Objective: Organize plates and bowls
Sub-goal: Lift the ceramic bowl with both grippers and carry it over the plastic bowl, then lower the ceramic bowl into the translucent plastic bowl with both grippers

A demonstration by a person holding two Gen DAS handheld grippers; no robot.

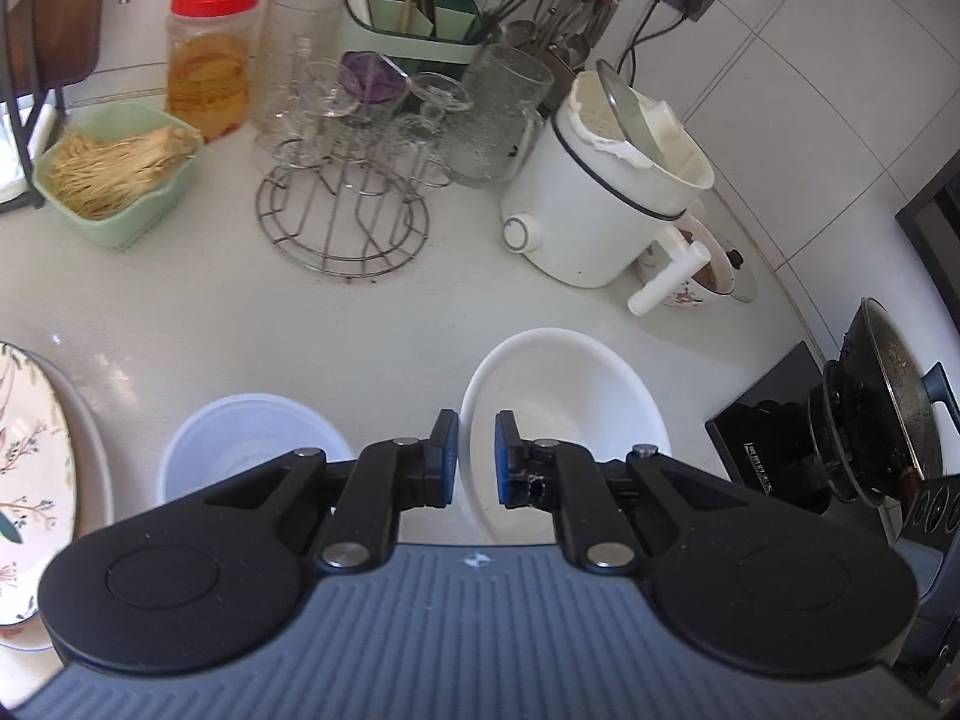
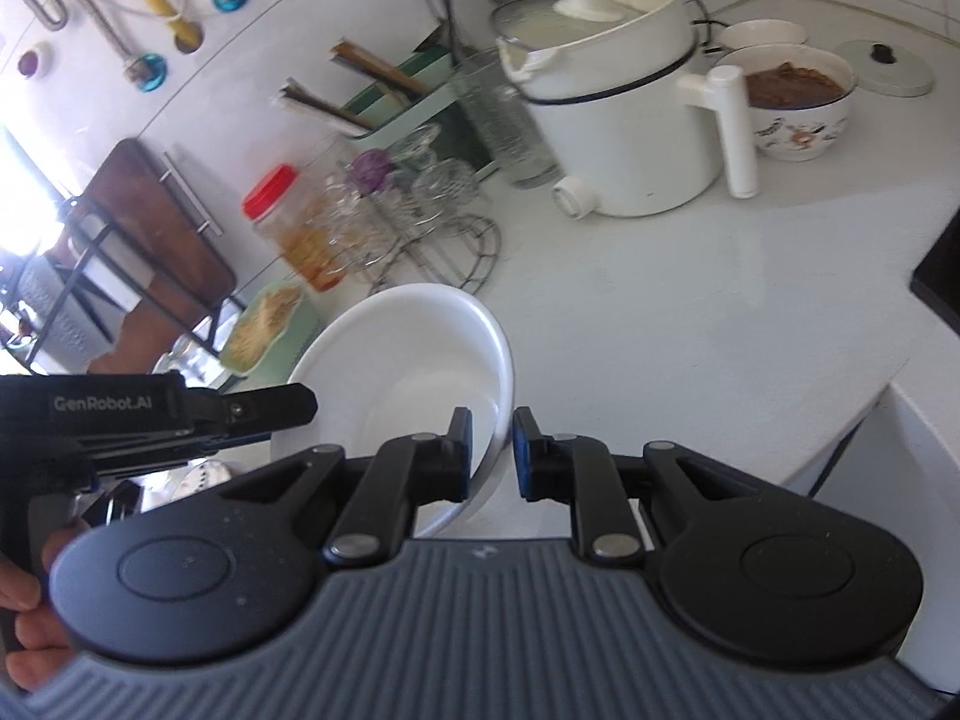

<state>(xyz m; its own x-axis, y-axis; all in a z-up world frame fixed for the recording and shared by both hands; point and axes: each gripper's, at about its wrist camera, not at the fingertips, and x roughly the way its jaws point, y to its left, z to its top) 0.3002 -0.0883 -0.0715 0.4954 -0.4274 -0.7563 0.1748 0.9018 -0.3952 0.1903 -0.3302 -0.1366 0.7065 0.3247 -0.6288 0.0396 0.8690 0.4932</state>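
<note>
A white bowl (image 1: 564,414) hangs tilted above the counter, held at two sides. My left gripper (image 1: 477,453) is shut on its left rim, which runs between the blue pads. In the right wrist view the same white bowl (image 2: 414,360) has its right rim pinched by my right gripper (image 2: 492,447), while the left gripper (image 2: 297,407) reaches in from the left onto the opposite edge. A translucent plastic bowl (image 1: 252,444) sits on the counter below left. A floral plate (image 1: 30,480) lies at the far left edge.
Behind stand a white electric pot (image 1: 600,204), a wire rack of glasses (image 1: 342,180), a green dish of noodles (image 1: 114,174) and a red-lidded jar (image 1: 210,60). A wok (image 1: 888,408) sits on the stove at right. A patterned bowl of brown food (image 2: 792,96) is beside the pot.
</note>
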